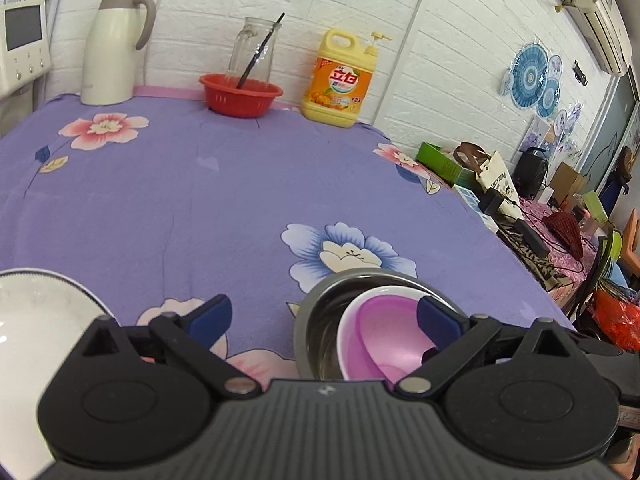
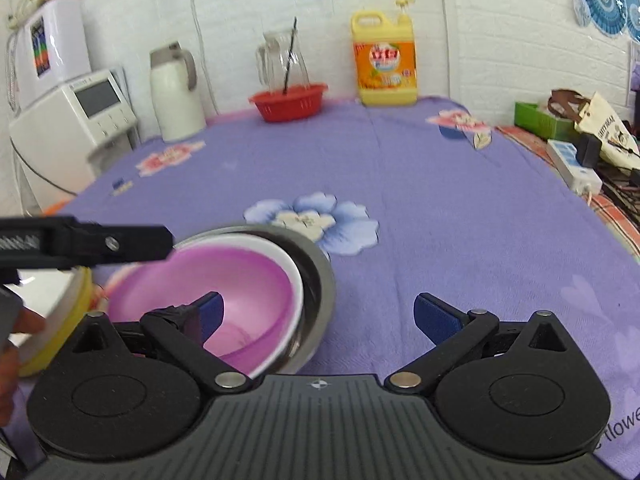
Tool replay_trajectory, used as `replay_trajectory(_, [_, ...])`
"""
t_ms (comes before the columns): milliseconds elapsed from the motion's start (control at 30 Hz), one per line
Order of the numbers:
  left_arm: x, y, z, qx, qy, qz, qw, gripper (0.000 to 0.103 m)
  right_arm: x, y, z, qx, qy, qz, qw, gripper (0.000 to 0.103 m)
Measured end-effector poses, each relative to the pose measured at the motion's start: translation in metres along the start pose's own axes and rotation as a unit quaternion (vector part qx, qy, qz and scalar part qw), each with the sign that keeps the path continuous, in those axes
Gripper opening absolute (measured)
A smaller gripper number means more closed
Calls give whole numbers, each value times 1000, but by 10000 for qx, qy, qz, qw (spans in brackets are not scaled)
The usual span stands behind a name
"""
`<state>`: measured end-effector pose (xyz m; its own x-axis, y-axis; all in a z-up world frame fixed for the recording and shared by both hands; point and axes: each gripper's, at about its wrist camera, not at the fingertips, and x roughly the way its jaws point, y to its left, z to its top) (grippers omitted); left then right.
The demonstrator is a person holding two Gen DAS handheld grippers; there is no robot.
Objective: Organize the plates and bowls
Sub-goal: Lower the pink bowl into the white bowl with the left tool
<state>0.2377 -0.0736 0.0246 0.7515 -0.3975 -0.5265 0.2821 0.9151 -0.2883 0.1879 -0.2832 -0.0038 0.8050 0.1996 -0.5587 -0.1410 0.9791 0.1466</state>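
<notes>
From the left wrist camera, a pink plastic bowl [image 1: 384,336] sat tilted inside a white bowl [image 1: 345,332], both nested in a stainless steel bowl [image 1: 320,320] at the near right of the table [image 1: 224,200], which was covered by a purple floral cloth. The left hand-held gripper [image 1: 324,316] stood spread wide, pinching nothing; its right blue pad [image 1: 434,318] overlapped the bowls' rim in the picture, though contact could not be judged. A white plate [image 1: 36,320] with a dark rim line lay at the near left edge. Along the white brick wall stood a cream thermos jug [image 1: 114,44], a red basket [image 1: 240,94] holding a glass jar [image 1: 252,50] with a dark stick, and a yellow detergent bottle [image 1: 340,78] whose orange label bore large Chinese characters. The middle of the table lay open.

From the right wrist camera, the same pink bowl [image 2: 192,284], white bowl [image 2: 294,276] and steel bowl [image 2: 320,276] sat near left, beside a stack with a yellow rim [image 2: 76,312]. The right hand-held gripper [image 2: 318,316] was spread too, with nothing between its pads; its left pad [image 2: 210,312] hung over the pink bowl. The other gripper's black finger [image 2: 120,242] reached across the bowls' far rim. The letters "flowe" showed on the cloth at lower right. Open cloth stretched to the right.
</notes>
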Motion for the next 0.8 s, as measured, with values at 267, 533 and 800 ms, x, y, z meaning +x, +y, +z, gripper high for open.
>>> replay_trajectory(267, [16,-1,6,187,388,-38,9991,99,-6,2,7,-202,-27,2,9998,103])
replay_trajectory(533, [46,-3,21,818,984,115,9917,100,24,1,13,-432,805,233,9955,103])
replay_trajectory(800, [62,-1,14,821,1178,134,9895,100,29,-1,12,149,885,79,9959,103])
